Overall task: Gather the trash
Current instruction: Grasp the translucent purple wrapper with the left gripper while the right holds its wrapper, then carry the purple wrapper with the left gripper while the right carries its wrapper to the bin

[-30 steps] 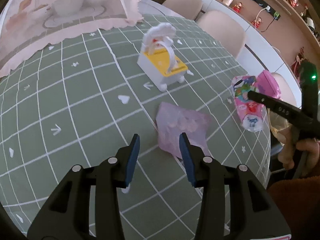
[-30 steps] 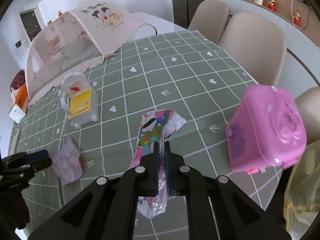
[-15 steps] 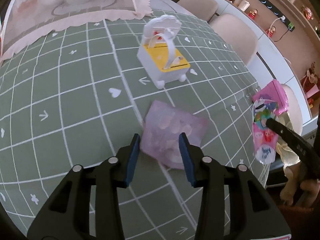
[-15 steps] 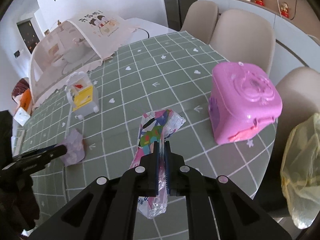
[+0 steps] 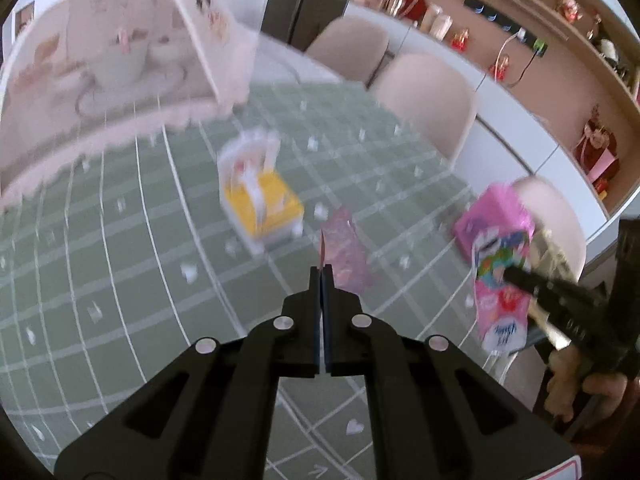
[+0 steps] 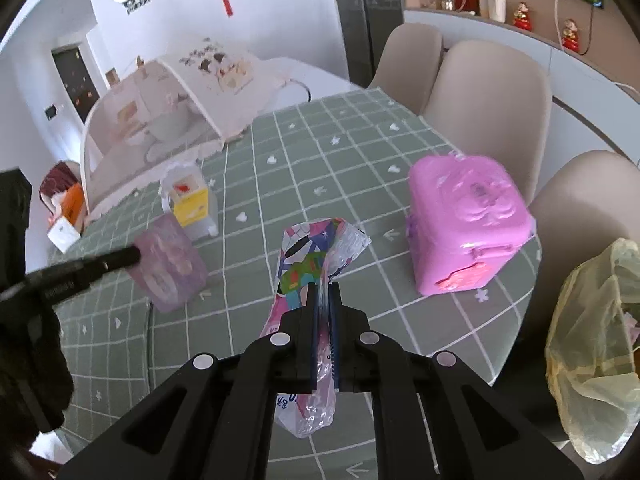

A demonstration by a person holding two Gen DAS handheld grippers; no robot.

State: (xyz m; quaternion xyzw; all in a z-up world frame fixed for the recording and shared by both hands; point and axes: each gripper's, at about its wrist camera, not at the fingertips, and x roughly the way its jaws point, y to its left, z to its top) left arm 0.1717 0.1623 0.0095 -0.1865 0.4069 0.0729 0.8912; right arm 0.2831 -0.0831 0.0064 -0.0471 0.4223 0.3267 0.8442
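Note:
My left gripper (image 5: pixel 322 276) is shut on a pale purple wrapper (image 5: pixel 346 256), which hangs from its tips above the green checked tablecloth (image 5: pixel 132 264). From the right wrist view the same wrapper (image 6: pixel 172 264) dangles at the tip of the left gripper (image 6: pixel 134 256). My right gripper (image 6: pixel 325 292) is shut on a colourful plastic snack wrapper (image 6: pixel 308 260), held clear of the table. In the left wrist view that snack wrapper (image 5: pixel 500 292) hangs from the right gripper (image 5: pixel 516 276) near the table's right edge.
A pink plastic box (image 6: pixel 464 236) stands near the table's right edge. A white and yellow toy (image 6: pixel 192 208) sits mid-table, with a pink mesh food cover (image 6: pixel 172 112) behind it. A yellowish plastic bag (image 6: pixel 596 360) hangs past the table edge on the right. Beige chairs (image 6: pixel 488 96) line the far side.
My left gripper closed on the purple wrapper and lifted it off the tablecloth. My right gripper pulled back toward the table edge with the snack wrapper, bringing the yellowish bag into view.

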